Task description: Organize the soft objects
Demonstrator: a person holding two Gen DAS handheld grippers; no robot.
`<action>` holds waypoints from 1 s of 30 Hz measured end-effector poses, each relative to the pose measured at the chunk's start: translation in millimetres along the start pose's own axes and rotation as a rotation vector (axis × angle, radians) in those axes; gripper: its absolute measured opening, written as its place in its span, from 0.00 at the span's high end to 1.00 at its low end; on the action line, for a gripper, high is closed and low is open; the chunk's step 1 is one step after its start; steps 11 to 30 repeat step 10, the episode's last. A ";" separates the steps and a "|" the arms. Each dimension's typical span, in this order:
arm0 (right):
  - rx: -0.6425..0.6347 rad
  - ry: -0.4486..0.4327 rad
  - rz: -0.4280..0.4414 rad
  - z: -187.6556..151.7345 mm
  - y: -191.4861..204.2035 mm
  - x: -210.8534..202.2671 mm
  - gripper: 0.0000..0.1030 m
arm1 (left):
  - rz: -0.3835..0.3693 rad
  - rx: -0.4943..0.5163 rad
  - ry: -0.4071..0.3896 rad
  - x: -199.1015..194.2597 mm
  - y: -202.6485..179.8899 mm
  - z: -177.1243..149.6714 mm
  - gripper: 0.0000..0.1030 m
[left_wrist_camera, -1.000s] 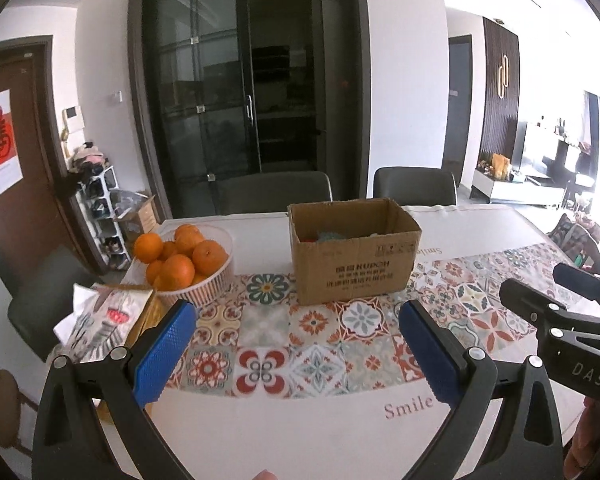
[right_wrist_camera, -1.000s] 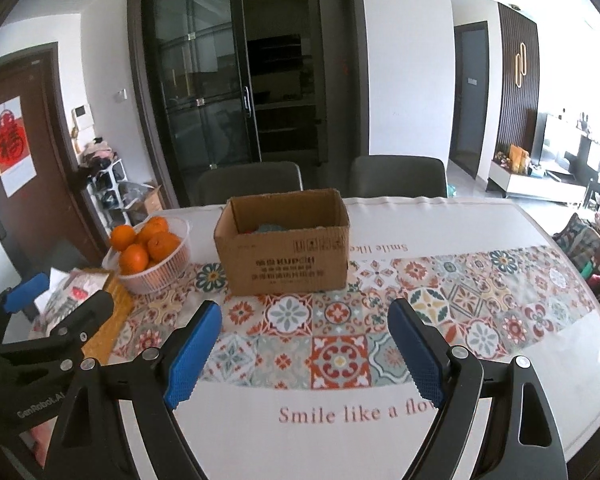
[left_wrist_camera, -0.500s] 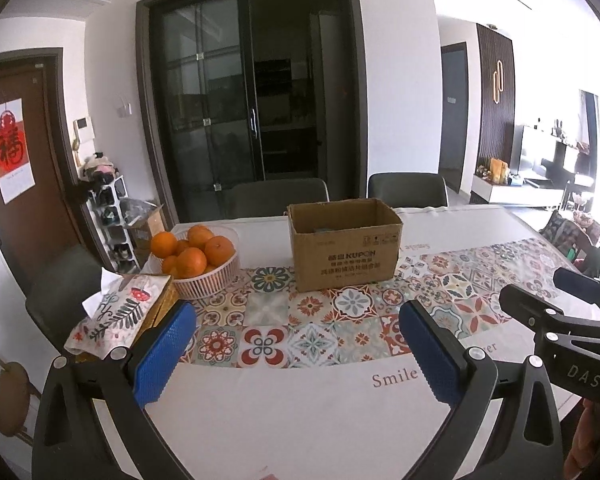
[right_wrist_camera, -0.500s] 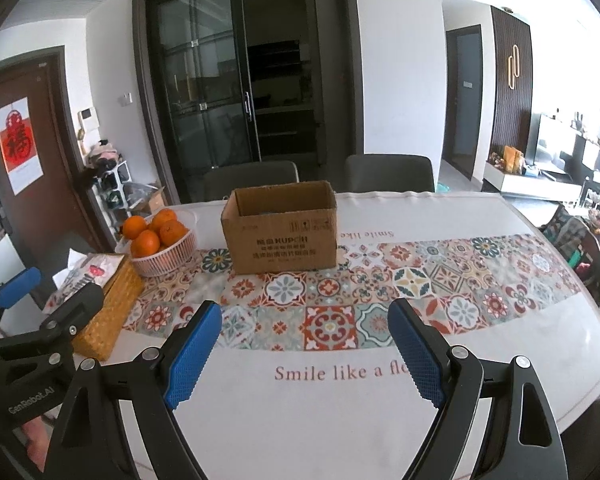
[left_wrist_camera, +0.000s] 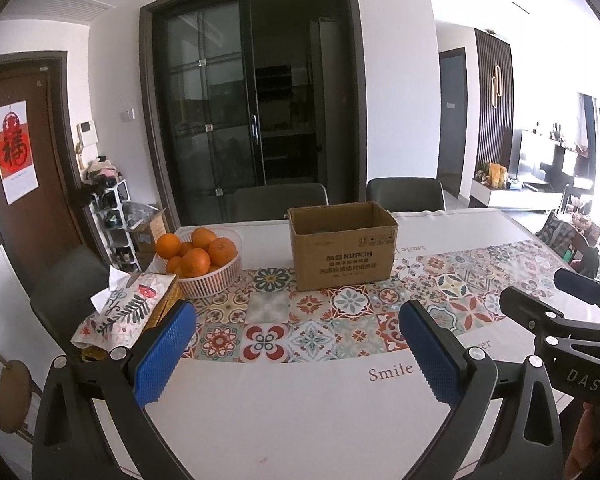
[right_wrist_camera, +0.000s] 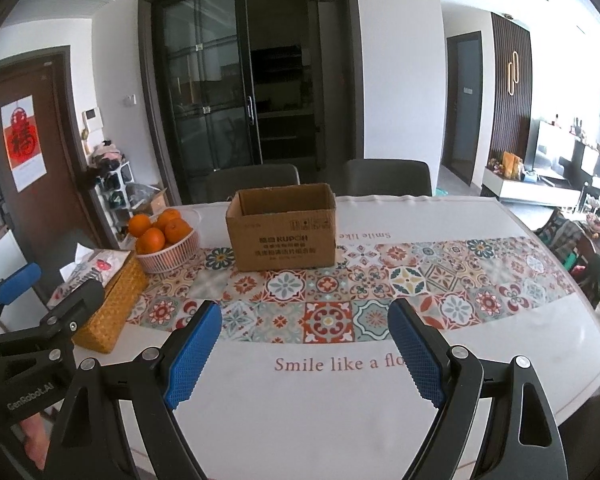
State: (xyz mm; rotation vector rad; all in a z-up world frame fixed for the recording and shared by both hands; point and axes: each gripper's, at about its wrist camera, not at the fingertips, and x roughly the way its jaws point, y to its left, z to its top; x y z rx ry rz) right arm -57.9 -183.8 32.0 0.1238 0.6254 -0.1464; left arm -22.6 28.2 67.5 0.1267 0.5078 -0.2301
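An open brown cardboard box (left_wrist_camera: pixel 342 246) stands on the tiled table runner at the far middle of the table; it also shows in the right wrist view (right_wrist_camera: pixel 282 228). Its contents are hidden by its front wall. My left gripper (left_wrist_camera: pixel 296 350) is open and empty, held over the near white part of the table, well short of the box. My right gripper (right_wrist_camera: pixel 304 354) is open and empty, likewise near the front edge. Each gripper shows at the side of the other's view.
A white basket of oranges (left_wrist_camera: pixel 198 260) stands left of the box. A woven tissue box with a patterned cover (left_wrist_camera: pixel 128 312) sits at the table's left edge. Dark chairs (left_wrist_camera: pixel 278 202) stand behind the table. The patterned tablecloth (right_wrist_camera: pixel 328 316) covers the table.
Both grippers have drawn back and risen from the box, which now looks smaller and farther. Both stay open and empty.
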 end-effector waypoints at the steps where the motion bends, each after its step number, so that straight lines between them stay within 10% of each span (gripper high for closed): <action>1: -0.001 0.000 0.002 -0.4 0.1 -1.0 0.16 | -0.001 -0.001 0.000 -0.1 -0.1 0.0 0.00; 30: -0.005 -0.001 0.004 -0.3 3.2 -5.4 0.16 | 0.004 -0.006 0.006 -2.3 0.2 -1.7 0.00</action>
